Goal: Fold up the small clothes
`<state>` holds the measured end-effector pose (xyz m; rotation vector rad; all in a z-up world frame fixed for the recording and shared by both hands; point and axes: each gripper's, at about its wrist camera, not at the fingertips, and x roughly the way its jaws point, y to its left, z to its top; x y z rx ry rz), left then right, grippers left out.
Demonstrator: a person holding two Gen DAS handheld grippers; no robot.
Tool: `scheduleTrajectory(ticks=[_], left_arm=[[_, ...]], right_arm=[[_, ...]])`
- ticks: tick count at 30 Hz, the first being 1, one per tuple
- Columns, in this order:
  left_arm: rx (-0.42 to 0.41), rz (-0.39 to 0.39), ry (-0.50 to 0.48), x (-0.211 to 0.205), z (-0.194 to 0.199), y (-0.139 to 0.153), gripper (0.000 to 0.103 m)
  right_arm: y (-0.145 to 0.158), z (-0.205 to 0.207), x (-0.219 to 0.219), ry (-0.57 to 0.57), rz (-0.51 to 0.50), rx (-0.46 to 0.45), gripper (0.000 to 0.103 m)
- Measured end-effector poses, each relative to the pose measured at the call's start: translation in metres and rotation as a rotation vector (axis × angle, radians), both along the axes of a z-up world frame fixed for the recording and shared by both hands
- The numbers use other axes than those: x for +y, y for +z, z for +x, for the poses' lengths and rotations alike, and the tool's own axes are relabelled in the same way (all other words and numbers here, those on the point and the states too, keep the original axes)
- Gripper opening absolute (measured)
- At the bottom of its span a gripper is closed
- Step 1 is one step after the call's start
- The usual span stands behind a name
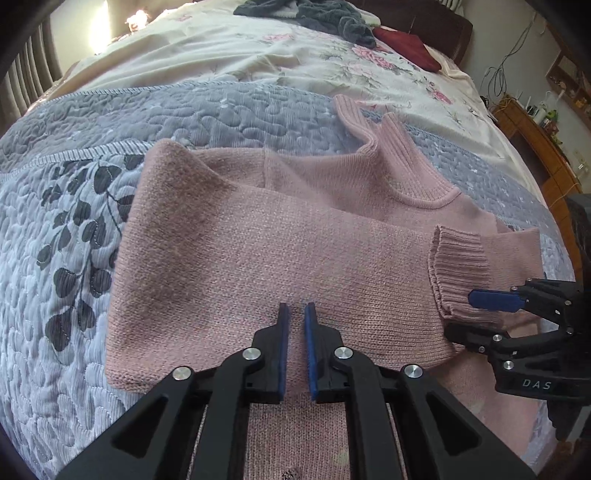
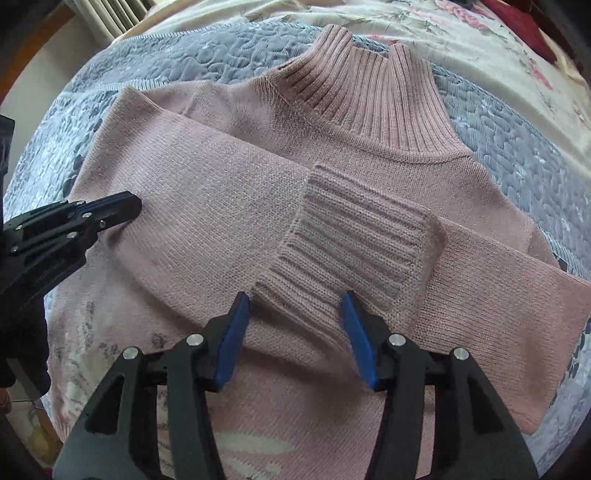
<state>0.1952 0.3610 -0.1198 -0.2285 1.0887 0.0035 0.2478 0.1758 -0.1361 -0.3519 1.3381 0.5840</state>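
A pink knit sweater (image 1: 258,240) lies flat on the bed with its ribbed high collar (image 1: 402,162) at the far side. One sleeve is folded across the chest, ending in a ribbed cuff (image 2: 354,243). My left gripper (image 1: 296,310) hovers over the sweater's near middle, its blue pads (image 1: 283,347) almost together with nothing between them. In the right wrist view the left gripper (image 2: 129,205) is over the sweater's left edge. My right gripper (image 2: 295,306) is open, its fingertips on either side of the cuff's near edge. The left wrist view shows the right gripper (image 1: 460,314) at the cuff (image 1: 461,266).
The sweater rests on a grey-blue quilted bedspread (image 1: 74,221) with a leaf print. Beyond it lies a floral sheet (image 1: 258,55) with dark grey clothes (image 1: 314,14) and a dark red garment (image 1: 406,48) at the far end. Wooden furniture (image 1: 535,140) stands past the bed's right side.
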Motion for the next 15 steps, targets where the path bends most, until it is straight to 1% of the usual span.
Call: scheduleTrajectory(ticks=[1, 2, 3, 6, 9, 11, 13, 15], left_arm=[[0.001, -0.016, 0.006, 0.003, 0.001, -0.001, 0.011], [0.003, -0.036, 0.016, 0.007, 0.001, -0.002, 0.011], [0.003, -0.051, 0.025, 0.009, 0.001, -0.002, 0.011], [0.003, -0.062, 0.036, 0.012, 0.001, -0.005, 0.012], [-0.001, -0.044, 0.039, 0.009, 0.001, -0.004, 0.012], [-0.002, -0.037, 0.043, 0.008, 0.001, -0.005, 0.012], [-0.002, -0.031, 0.043, 0.008, 0.002, -0.005, 0.012], [-0.002, -0.025, 0.048, 0.007, 0.003, -0.006, 0.012]], right_arm=[[-0.001, 0.001, -0.001, -0.007, -0.011, -0.010, 0.033], [0.001, 0.003, -0.004, -0.017, -0.013, -0.022, 0.025], [0.004, 0.005, -0.010, -0.033, 0.005, -0.023, 0.008], [0.023, 0.014, -0.046, -0.132, 0.159, 0.017, 0.007], [0.040, 0.020, -0.095, -0.250, 0.267, 0.033, 0.007], [0.044, 0.024, -0.128, -0.326, 0.300, 0.053, 0.007], [0.041, 0.026, -0.159, -0.380, 0.308, 0.081, 0.007], [0.031, 0.029, -0.182, -0.423, 0.302, 0.115, 0.007]])
